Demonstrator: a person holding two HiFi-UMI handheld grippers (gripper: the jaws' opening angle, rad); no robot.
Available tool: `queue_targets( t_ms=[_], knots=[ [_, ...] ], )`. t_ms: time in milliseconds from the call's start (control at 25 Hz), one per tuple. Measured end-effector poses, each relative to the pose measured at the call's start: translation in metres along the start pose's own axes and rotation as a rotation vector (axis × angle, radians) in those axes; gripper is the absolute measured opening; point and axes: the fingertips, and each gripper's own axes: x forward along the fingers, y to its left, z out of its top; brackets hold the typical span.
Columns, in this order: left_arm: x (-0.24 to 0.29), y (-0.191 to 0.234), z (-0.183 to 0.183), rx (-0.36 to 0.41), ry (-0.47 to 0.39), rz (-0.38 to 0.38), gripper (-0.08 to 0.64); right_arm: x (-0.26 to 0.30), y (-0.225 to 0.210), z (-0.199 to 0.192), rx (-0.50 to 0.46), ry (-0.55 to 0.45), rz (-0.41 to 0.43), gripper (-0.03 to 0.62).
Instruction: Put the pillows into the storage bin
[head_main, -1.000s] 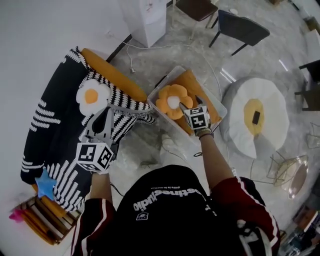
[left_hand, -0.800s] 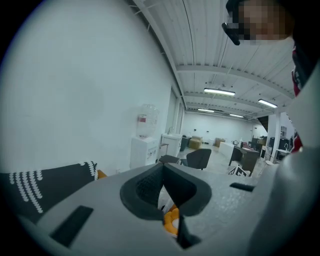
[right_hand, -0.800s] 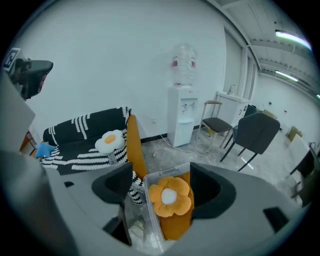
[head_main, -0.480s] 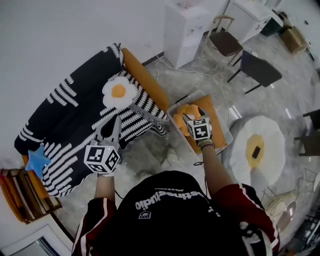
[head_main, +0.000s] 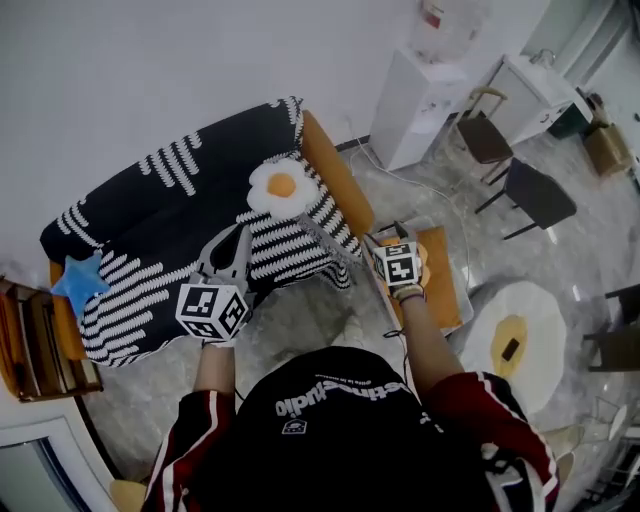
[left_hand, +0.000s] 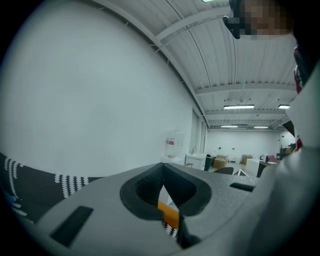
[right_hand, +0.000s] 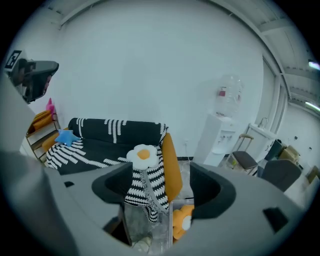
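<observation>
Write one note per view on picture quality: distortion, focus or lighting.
Head view: evenly lit and sharp, but the wide lens bows the sofa and wall. Left gripper view: dark rounded corners, left gripper soft up close, ceiling strip lights bright. Right gripper view: same dark corners, right gripper blurred, egg pillow crisp.

A striped sofa (head_main: 140, 215) backs the white wall (head_main: 130, 70); chairs (head_main: 540, 195) stand on marble floor (head_main: 300, 320).

Left gripper (head_main: 241, 236) closed, right gripper (head_main: 398, 232) parted (both empty).
</observation>
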Motion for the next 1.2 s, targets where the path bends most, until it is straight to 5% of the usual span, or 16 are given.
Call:
queue_targets(
  t_ms=[520,920,1200],
  knots=[
    [-0.058,0.06,0.0,-0.028,-0.029,0.063,0.003,0.006,0.098,0.045,-0.027,-0.059,0.059,0.35],
    [-0.032,0.071,-0.023,-0.051,-0.001,0.062,0.003,0.049,0.098,0.056,-0.04,-0.05,0.093,0.35],
    [0.034,0.105,-0.029,-0.034,0.036,0.091,0.003,0.128,0.083,0.075,-0.023,-0.017,0.144,0.35]
  ],
)
